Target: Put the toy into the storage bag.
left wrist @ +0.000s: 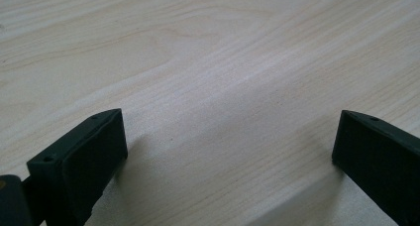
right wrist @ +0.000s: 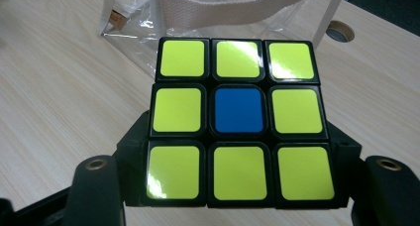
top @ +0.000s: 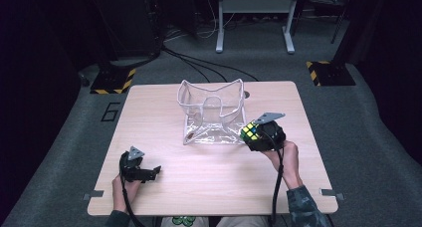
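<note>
- Right gripper: jaws are pressing against the two opposite sides of the puzzle cube, clamping it; in the right gripper view the face turned to the camera is showing eight yellow-green tiles around one blue centre tile
- Puzzle cube is sitting in the right gripper over the right half of the table, nearer the right edge than the left, just beside the front right corner of the clear bag; whether cube and bag are touching, cannot tell
- Right hand is gripping the tool from the near side, cable trailing toward the front edge
- Left gripper: jaws are standing wide apart with bare wood between them, holding nothing; it is resting low near the front left corner, well apart from the cube
- Clear bag is standing open at the middle of the table toward the far edge, white strap lying across its front wall
</note>
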A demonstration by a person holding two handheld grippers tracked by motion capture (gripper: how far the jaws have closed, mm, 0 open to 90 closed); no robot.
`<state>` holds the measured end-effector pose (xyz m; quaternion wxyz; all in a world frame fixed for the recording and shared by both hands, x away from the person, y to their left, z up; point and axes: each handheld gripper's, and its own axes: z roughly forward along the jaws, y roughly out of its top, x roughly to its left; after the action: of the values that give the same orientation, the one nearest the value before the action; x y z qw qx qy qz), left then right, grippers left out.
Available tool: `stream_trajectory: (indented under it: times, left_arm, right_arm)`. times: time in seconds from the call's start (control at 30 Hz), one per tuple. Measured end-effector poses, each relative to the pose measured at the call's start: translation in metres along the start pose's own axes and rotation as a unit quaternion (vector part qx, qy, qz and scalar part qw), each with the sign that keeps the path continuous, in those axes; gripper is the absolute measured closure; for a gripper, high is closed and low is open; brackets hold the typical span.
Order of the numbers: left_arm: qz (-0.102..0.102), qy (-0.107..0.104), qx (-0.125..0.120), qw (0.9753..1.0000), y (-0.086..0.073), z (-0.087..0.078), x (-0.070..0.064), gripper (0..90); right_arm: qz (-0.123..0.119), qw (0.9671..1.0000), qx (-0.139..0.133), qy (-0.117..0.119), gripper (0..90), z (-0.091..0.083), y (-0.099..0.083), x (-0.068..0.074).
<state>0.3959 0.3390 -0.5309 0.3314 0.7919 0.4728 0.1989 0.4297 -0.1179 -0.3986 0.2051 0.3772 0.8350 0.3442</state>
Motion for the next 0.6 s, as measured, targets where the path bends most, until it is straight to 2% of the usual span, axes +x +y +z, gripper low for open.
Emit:
stream_trajectory:
  times: [0.17,0.2,0.3,0.37,0.4,0.47,0.5,0.53,0.6]
  left_arm:
    - [0.000,0.001,-0.001,1.0000,0.000,0.000,0.000,0.4]
    - [0.001,0.000,0.000,1.0000,0.000,0.000,0.000,0.3]
    - [0.000,0.000,0.000,1.0000,0.000,0.000,0.000,0.4]
    - [0.000,0.001,-0.001,1.0000,0.000,0.000,0.000,0.3]
    - [0.000,0.001,-0.001,1.0000,0.000,0.000,0.000,0.4]
    - [0.000,0.001,-0.001,1.0000,0.000,0.000,0.000,0.3]
    - [0.000,0.001,-0.001,1.0000,0.000,0.000,0.000,0.3]
    - [0.000,0.001,-0.001,1.0000,0.000,0.000,0.000,0.4]
    - [0.000,0.001,-0.001,1.0000,0.000,0.000,0.000,0.3]
  right_arm:
    - [-0.012,0.9999,0.000,-0.001,33.1,-0.002,0.007,-0.002]
    - [-0.001,1.0000,-0.001,-0.001,33.1,-0.003,0.008,0.000]
    - [-0.013,0.9999,-0.002,0.000,33.1,-0.004,0.011,-0.002]
    - [-0.003,1.0000,-0.004,-0.002,33.1,-0.004,0.014,0.000]
    - [-0.010,0.9999,-0.007,-0.002,33.1,-0.004,0.016,-0.001]
    - [-0.006,1.0000,-0.005,0.000,33.1,-0.004,0.019,-0.001]
    - [-0.016,0.9999,-0.003,-0.001,33.1,-0.005,0.021,-0.002]
    - [-0.008,1.0000,-0.005,-0.003,33.1,-0.005,0.023,-0.001]
    - [-0.020,0.9998,-0.004,-0.002,33.1,-0.006,0.026,-0.002]
